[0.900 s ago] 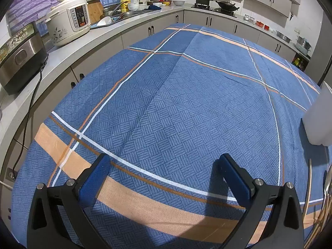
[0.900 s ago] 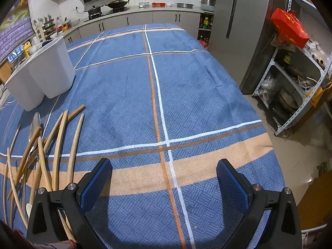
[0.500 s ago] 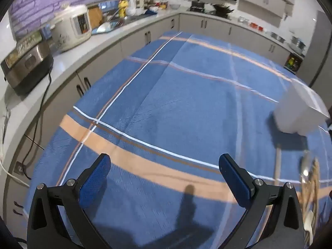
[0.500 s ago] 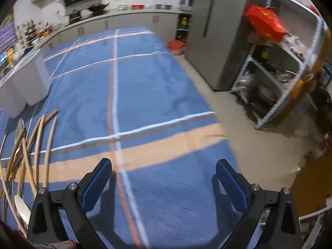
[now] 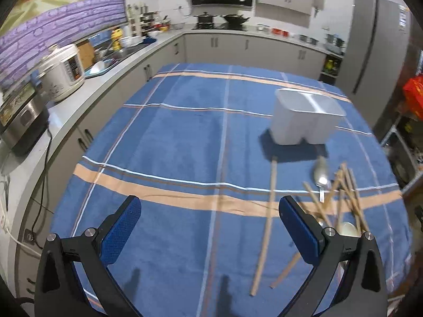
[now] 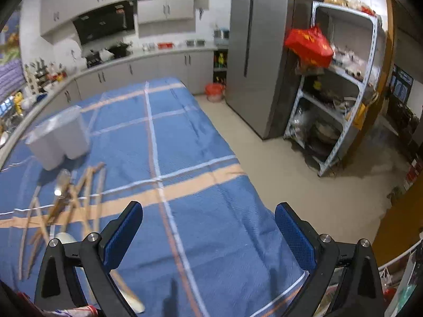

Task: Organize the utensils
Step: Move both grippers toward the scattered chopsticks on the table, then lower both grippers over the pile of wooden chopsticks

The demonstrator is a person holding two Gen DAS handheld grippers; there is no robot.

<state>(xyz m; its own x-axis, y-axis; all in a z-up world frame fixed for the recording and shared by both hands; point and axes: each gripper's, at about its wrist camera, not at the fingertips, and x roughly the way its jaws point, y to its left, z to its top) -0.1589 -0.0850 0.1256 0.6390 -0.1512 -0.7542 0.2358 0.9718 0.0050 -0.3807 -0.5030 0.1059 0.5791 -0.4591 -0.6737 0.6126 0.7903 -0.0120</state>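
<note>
Where the cloth lies: blue striped tablecloth [image 5: 185,137], kitchen.
Holder: one white holder [image 5: 304,121].
Chopsticks: heap [image 5: 341,190], uncountable.
Spoons: two seen [image 5: 321,174].
Left gripper [image 5: 211,227]: wide, empty.
Right gripper [image 6: 208,227]: wide, empty.

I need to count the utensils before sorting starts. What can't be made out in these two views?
- Chopstick pile, left wrist view: motion blur and overlap, no exact count.
- White spoon, left wrist view: partly behind the left gripper's finger.
- White holder, right wrist view: its inside faces away, contents unseen.
- Chopsticks, right wrist view: cut off by the left edge.
</note>
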